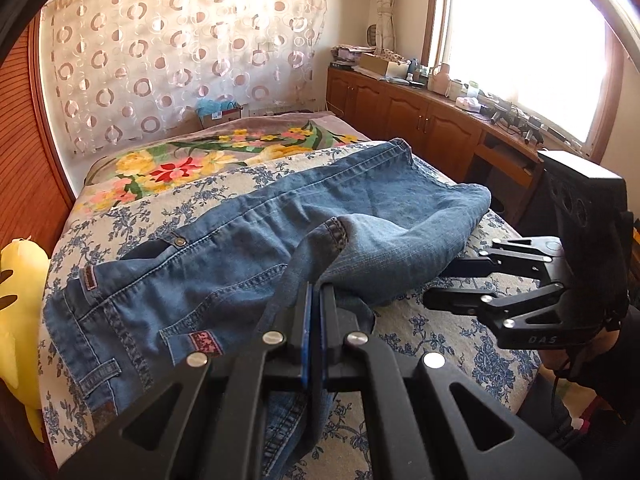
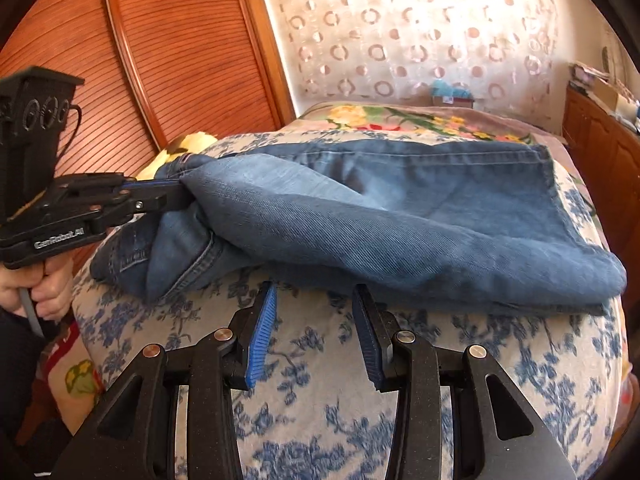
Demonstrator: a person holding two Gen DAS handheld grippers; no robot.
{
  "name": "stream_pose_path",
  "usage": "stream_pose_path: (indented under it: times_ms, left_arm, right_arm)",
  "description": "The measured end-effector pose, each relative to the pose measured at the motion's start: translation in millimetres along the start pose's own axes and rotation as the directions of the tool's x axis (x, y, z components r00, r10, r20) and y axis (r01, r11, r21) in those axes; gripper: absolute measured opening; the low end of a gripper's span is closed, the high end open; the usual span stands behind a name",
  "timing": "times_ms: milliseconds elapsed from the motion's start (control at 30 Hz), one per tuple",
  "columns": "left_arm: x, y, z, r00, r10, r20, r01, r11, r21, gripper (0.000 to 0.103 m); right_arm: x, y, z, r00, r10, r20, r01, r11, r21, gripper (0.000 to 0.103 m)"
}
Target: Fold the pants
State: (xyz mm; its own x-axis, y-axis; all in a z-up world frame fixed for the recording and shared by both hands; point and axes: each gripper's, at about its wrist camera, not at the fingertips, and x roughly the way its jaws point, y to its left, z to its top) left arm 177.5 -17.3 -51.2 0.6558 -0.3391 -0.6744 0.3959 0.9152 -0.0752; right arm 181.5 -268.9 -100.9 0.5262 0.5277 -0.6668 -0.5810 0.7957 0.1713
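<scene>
The left gripper [image 1: 316,292] tilts down over the near edge of the bed [image 2: 320,360], its jaws clamped tight on a bunched leg hem of the jeans [image 1: 240,248]; a hand [image 2: 44,284] grips its handle below. The right gripper [image 2: 314,300] points down at the near edge too, jaws partly parted and holding nothing, tips just under the folded denim's near fold. The jeans lie across the bed, waistband toward the left edge, fold toward the right edge. Bare floral cover lies between the jeans and the near edge; beyond, a flowered blanket [image 1: 180,164] reaches the far edge.
</scene>
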Motion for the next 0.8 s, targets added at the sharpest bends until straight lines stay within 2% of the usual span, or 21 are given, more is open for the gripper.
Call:
stream_pose_path:
  times_ms: [233, 433, 600, 633, 667, 800]
  left_arm:
    - [-1.9, 2.0, -2.6, 1.0, -0.004, 0.0, 0.004, 1.0, 0.003, 0.0]
    - [-3.5, 2.0, -5.0, 1.0, -0.008, -0.003, 0.008, 1.0, 0.008, 0.0]
    - [-3.0, 1.1, -7.0, 1.0, -0.023, -0.007, 0.023, 1.0, 0.006, 0.0]
    - [-3.8, 0.4, -7.0, 1.0, -0.025, -0.005, 0.025, 1.0, 0.008, 0.0]
    - [-4.9, -0.2, -6.8, 1.0, -0.025, -0.003, 0.025, 1.0, 0.009, 0.0]
    - [-15.6, -0.2, -3.5, 1.0, -0.021, 0.019, 0.021, 1.0, 0.011, 0.0]
  right_arm:
    - [18.4, 12.5, 27.7, 0.999, 0.031, 0.026, -0.029, 0.997, -0.075, 0.039]
    - [47.7, 16.4, 29.8, 0.997, 0.039, -0.062, -0.046, 0.99, -0.13, 0.04]
    - [53.3, 15.4, 26.6, 0.996, 0.038, -0.085, -0.05, 0.988, -0.144, 0.039]
    - [54.1, 16.3, 26.8, 0.996, 0.034, -0.087, -0.047, 0.987, -0.153, 0.034]
    - [53.3, 17.8, 25.8, 0.995, 0.039, -0.087, -0.053, 0.985, -0.167, 0.01]
    - [36.0, 19.6, 21.9, 0.993, 0.108, -0.057, -0.116, 0.98, -0.165, 0.003]
